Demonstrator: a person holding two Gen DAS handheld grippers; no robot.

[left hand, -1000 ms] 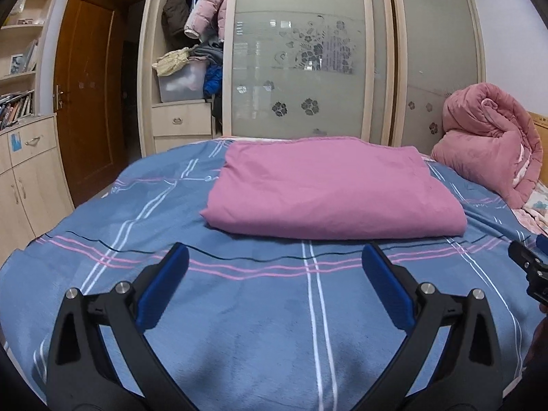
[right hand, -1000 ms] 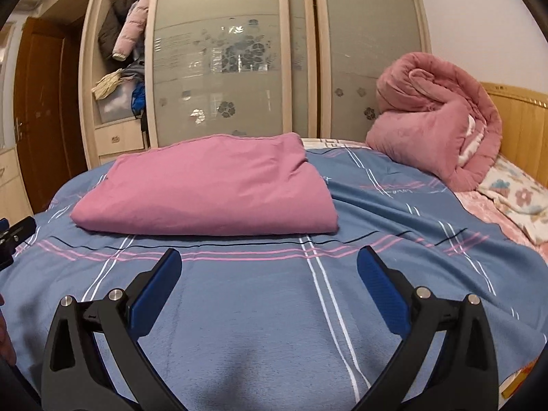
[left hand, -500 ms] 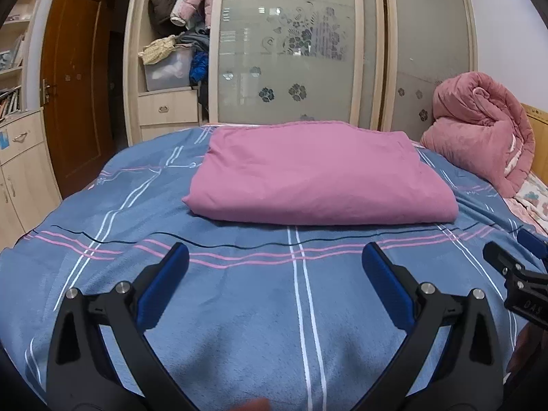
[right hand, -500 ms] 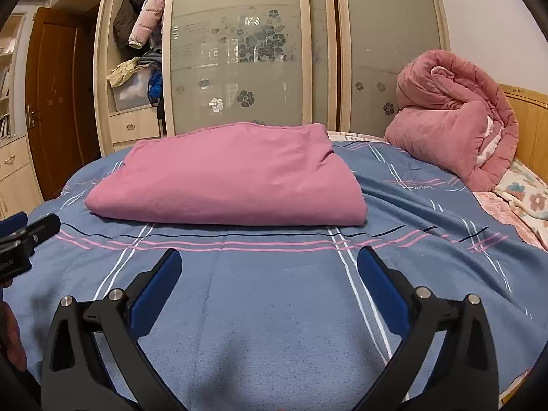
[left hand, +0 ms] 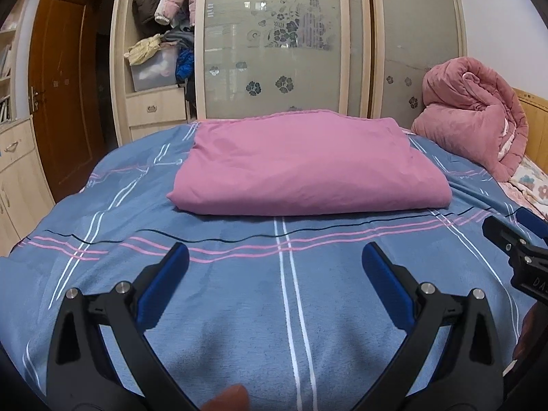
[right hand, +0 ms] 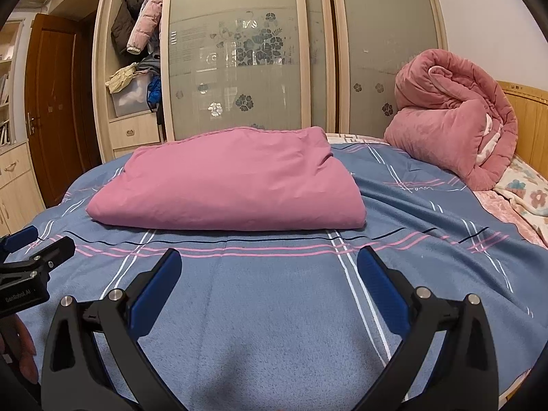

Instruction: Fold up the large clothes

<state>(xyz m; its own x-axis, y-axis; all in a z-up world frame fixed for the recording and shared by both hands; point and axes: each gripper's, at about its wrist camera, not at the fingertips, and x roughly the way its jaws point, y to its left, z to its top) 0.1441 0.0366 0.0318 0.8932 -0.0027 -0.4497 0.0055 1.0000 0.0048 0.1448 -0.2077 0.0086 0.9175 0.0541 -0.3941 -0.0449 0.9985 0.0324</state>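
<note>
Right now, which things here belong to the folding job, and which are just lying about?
Job:
pink folded cloth on the blue bedspread
left gripper, open
right gripper, open

Lying about:
rolled pink quilt
floral blanket
wardrobe clothes
storage bin

Bare blue bedspread (left hand: 239, 294) lies open before the folded pink cloth (left hand: 308, 171); rolled quilt (left hand: 476, 116) blocks far right.

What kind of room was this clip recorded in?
A home bedroom, most likely: a bed with a blue striped cover, a wardrobe with frosted sliding doors and hanging jackets, and a rolled pink quilt by the headboard.
</note>
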